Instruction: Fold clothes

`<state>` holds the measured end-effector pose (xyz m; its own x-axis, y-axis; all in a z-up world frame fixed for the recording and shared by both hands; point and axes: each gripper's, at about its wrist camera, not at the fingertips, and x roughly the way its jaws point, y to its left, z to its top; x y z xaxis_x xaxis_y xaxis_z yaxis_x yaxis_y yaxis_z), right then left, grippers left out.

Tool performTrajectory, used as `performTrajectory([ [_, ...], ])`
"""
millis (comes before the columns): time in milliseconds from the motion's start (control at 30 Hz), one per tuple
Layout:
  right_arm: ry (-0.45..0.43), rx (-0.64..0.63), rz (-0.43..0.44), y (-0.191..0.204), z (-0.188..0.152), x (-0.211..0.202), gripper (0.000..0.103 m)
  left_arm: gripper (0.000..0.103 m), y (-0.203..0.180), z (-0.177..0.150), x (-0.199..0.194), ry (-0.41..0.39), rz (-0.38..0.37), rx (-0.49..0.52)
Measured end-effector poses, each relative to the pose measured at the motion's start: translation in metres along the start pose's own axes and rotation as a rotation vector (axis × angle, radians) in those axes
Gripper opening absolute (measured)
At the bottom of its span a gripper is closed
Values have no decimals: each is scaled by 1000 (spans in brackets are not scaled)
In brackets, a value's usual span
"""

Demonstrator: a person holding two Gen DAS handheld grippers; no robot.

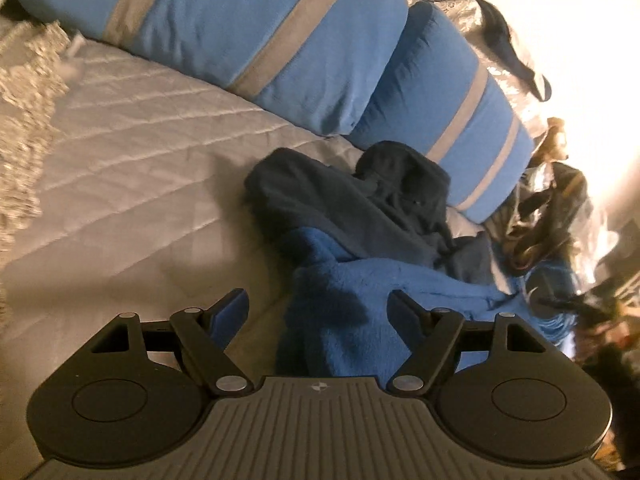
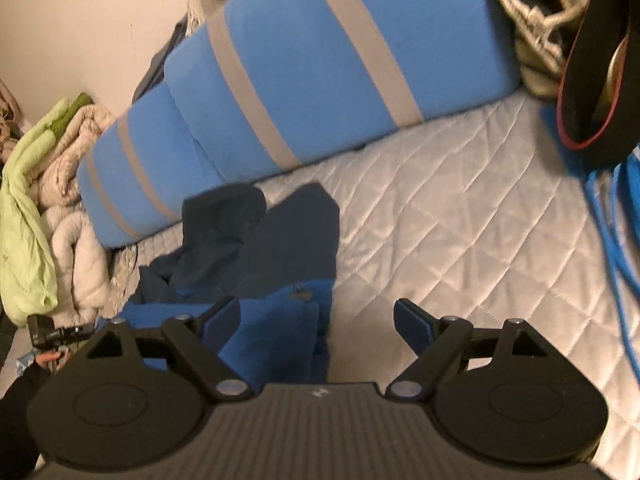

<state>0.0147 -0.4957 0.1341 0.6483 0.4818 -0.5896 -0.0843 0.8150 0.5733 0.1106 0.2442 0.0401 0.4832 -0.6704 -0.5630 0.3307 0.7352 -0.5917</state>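
**Both grippers open above a bunched blue and navy fleece garment**

Left gripper [image 1: 318, 304] sat at the bottom centre of its view, jaws spread wide, nothing between them. Bright blue fleece [image 1: 360, 300] filled the gap just beyond the tips; contact could not be told. Right gripper [image 2: 316, 314] likewise stood apart and empty at the bottom centre of its view, its left finger over the blue fleece [image 2: 276, 332], its right finger over bare quilted bedspread [image 2: 460, 240].

The garment lay crumpled on the bedspread [image 1: 120, 160], its navy part [image 1: 340, 208] heaped toward frame centre, against two blue bolster cushions with grey stripes [image 1: 260, 32]. In the right view the navy part [image 2: 280, 240] showed two lobes, possibly sleeves or legs; which, I could not tell. Blur was present in both views.

Judgement: garment not folded at this moment; the bunched state fits either a pickup for spreading or a re-grip mid-fold. A next grasp would call for finding an edge or a corner, not the bulk, with both grippers on matching points.

Clutter at frame edges: pale green bedding [image 2: 28, 200] at left, dark bag [image 2: 592, 60] at upper right.
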Motion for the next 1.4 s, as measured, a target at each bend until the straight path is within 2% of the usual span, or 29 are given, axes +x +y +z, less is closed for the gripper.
performTrajectory([
  [67, 13, 2, 22, -4, -4, 13, 90, 72, 1, 0, 8, 2, -25, -8],
  [133, 26, 4, 43, -8, -8, 27, 89, 57, 2, 1, 16, 8, -39, -14],
  [167, 35, 3, 53, -9, -10, 34, 89, 55, 3, 1, 19, 10, -40, -19],
  [233, 48, -7, 65, -10, -14, 48, 85, 44, 3, 1, 25, 0, -41, -24],
  [300, 63, -16, 91, -10, -19, 61, 73, 36, 2, 0, 27, -18, -28, -29],
  [333, 65, -22, 108, -10, -21, 65, 53, 29, 1, 0, 26, -26, -16, -33],
  [367, 65, -27, 132, -9, -22, 66, 28, 27, 1, 1, 25, -29, -9, -41],
  [400, 64, -32, 156, -8, -24, 68, 25, 22, 0, 1, 23, -33, -1, -48],
  [467, 14, -62, 151, 1, -26, 61, 16, 19, -4, 3, 17, -52, -1, -49],
  [633, -93, -91, 144, 25, -17, 33, 13, 17, -26, 16, -8, -134, -16, -3],
  [933, -191, -152, 89, 60, 18, 15, 11, 17, -60, 54, -22, -233, 2, 101],
  [1167, -230, -151, 39, 64, 47, 33, 11, 17, -67, 85, -6, -277, 63, 165],
  [1400, -232, -156, -17, 60, 69, 69, 11, 17, -52, 102, 16, -290, 87, 153],
])
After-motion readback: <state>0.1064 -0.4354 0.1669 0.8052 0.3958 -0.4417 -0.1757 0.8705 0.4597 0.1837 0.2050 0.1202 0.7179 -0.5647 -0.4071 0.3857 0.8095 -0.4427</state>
